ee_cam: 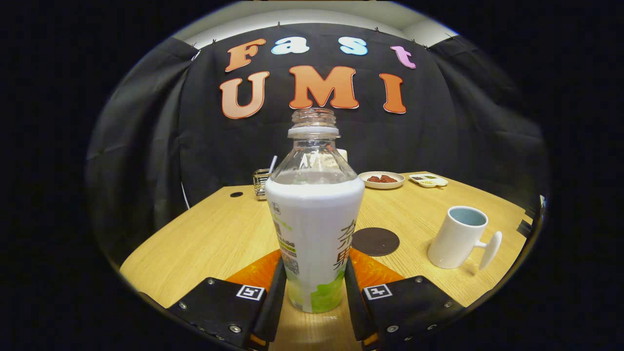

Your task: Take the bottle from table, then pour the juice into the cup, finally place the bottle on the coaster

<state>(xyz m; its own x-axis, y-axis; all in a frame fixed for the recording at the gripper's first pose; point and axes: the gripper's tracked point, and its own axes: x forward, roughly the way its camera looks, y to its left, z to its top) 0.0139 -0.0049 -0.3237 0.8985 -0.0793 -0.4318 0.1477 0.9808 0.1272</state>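
I have the fingers (314,292) closed on the bottle (314,229), one pressing each side of its lower body, so the grasp looks made; whether the bottle's base is touching the desk (204,239) or raised just clear of it I cannot tell from here; by my reckoning the taking is done or nearly so, and the pour and the set-down are both left to do; the bottle stands upright, its cap off and its neck open, the clear upper part showing nothing I can read as liquid, while the wrapped lower part hides whatever level of juice is inside; the cup (458,237) stands upright beyond the bottle and to its right, well apart from it, handle turned away from the bottle, and its pale interior looks empty as far as I can see in, which fits a pour not yet begun; the coaster (375,241) lies flat on the desk just behind the bottle and to its right, between bottle and cup, with nothing on it; farther back from the bottle sit a small plate (381,180) with dark reddish-brown pieces of food, a divided dish (428,181) with small portions I cannot make out, and behind the bottle to the left a wire holder (262,183) with a utensil handle sticking up from it.
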